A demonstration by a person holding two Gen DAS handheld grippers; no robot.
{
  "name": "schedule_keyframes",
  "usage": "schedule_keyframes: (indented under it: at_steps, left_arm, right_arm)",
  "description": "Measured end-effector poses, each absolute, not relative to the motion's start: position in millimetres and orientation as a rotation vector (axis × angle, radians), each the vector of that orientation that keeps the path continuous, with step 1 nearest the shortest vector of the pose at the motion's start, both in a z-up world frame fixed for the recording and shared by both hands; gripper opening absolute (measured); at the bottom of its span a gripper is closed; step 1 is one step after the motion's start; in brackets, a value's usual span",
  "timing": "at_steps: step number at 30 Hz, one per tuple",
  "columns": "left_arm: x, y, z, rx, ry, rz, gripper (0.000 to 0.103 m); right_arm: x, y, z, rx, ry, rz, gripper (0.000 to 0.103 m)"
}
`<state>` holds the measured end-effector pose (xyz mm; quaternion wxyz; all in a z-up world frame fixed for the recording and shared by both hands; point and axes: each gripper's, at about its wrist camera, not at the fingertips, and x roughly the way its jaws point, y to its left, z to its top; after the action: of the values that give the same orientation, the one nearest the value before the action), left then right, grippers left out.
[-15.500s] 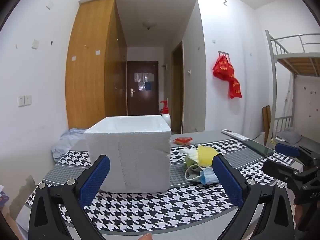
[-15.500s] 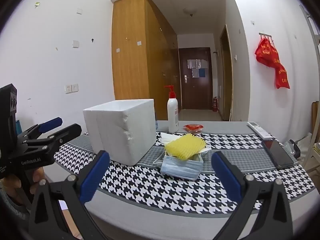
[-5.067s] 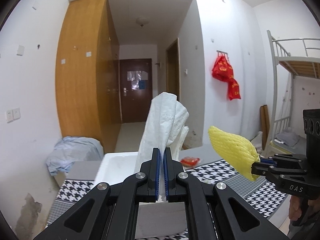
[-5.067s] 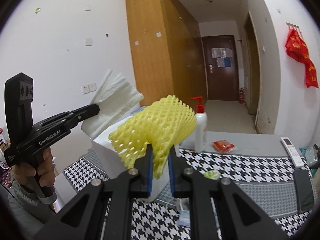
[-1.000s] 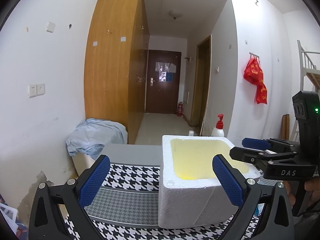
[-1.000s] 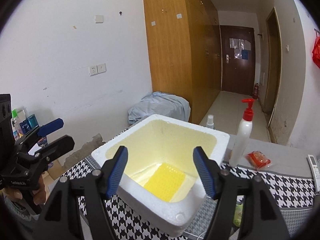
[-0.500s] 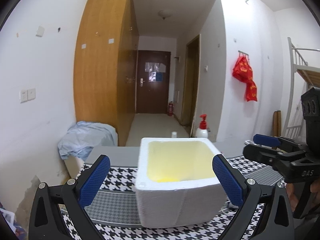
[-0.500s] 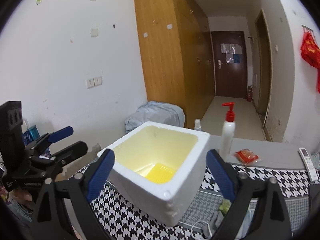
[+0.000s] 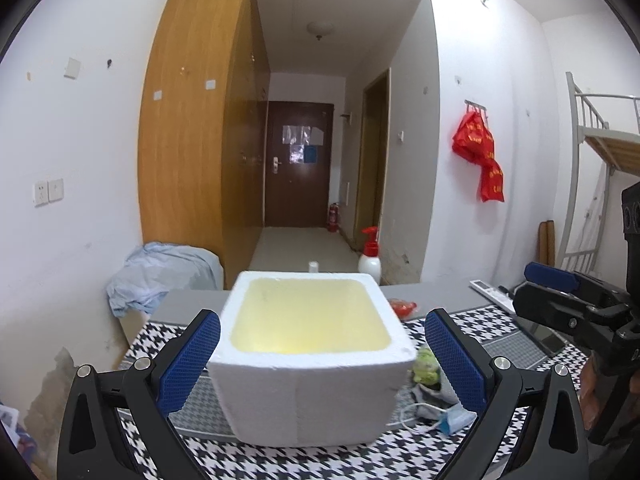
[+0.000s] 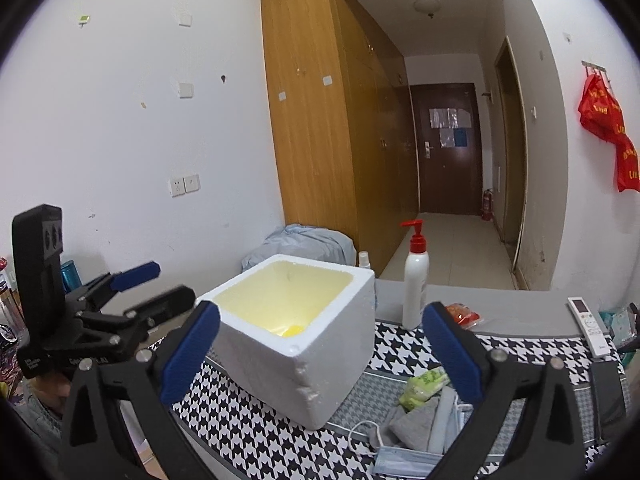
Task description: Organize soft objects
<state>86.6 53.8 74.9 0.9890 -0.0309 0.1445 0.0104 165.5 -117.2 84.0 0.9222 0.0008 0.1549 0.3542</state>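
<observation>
Soft objects [image 10: 420,424] lie heaped on the houndstooth desk [image 10: 256,428], just beside the right wall of the white foam box [image 10: 304,332]: we note a blue face mask [image 10: 404,464], a grey cloth [image 10: 412,424] and a green packet [image 10: 426,384]. Inside the box a patch of yellow netting [image 10: 294,331] shows on the floor; its top is open and its near corner is chipped. The heap sits near the desk's front edge. Behind the box stand a pump bottle [image 10: 415,276] and a red packet [image 10: 462,312]; a remote [image 10: 588,326] lies well apart to the right. The left tongs [image 9: 320,356] hang level before the box, blue pads spread wide either side of it, holding nothing. The right tongs [image 10: 320,356] hover above the heap, likewise spread wide and holding nothing.
</observation>
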Motion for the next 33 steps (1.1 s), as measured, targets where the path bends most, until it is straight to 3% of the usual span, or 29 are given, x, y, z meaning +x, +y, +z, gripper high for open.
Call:
schedule_keyframes:
  at_steps: [33]
  left_arm:
    - [78.9,7.0,42.8,-0.038,0.259,-0.083,0.102]
  right_arm:
    - [140.9,-174.2,47.8,-0.003,0.301,0.538,0.103]
